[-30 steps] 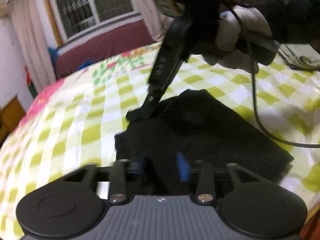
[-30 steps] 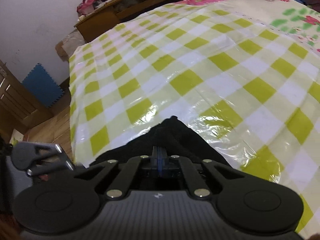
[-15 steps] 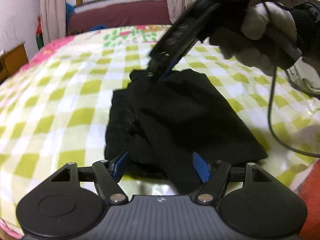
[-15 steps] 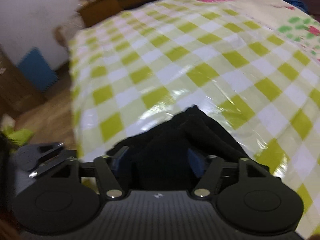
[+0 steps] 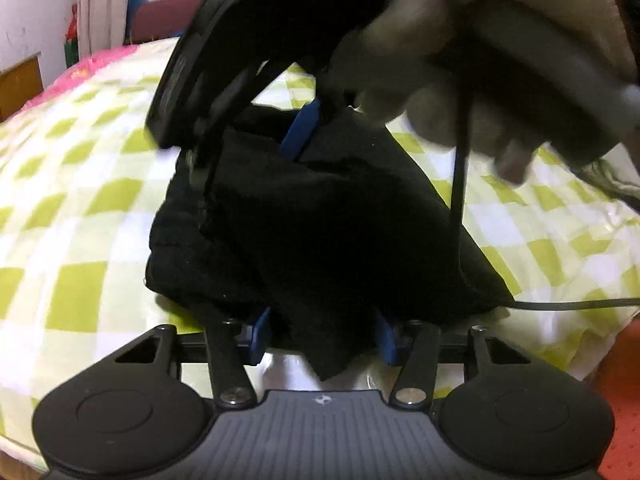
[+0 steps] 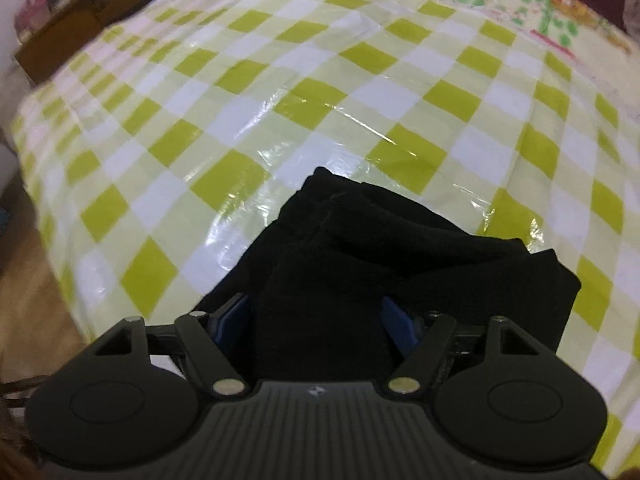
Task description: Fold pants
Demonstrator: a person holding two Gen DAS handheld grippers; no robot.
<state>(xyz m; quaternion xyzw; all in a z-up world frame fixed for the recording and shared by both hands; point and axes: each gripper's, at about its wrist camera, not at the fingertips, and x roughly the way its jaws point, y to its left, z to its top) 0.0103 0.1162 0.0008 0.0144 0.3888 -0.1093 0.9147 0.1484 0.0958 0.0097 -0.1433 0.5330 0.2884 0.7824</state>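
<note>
The black pants (image 5: 312,232) lie folded in a compact bundle on the green-and-white checked bed cover; they also show in the right wrist view (image 6: 392,248). My left gripper (image 5: 322,334) is open, its blue pads either side of the near edge of the bundle. My right gripper (image 6: 316,320) is open, with the cloth lying between its blue pads. In the left wrist view the right gripper (image 5: 256,120) hangs over the far edge of the pants, held by a gloved hand (image 5: 480,48).
The checked plastic cover (image 6: 280,100) spreads over the bed. A black cable (image 5: 456,184) hangs from the right gripper across the pants. A wooden cabinet (image 6: 80,12) stands past the bed's far edge. A curtain (image 5: 100,4) hangs at the back left.
Both grippers opened and let go of the pants. The bundle now rests on the bed. The right gripper has moved closer to the left wrist camera.
</note>
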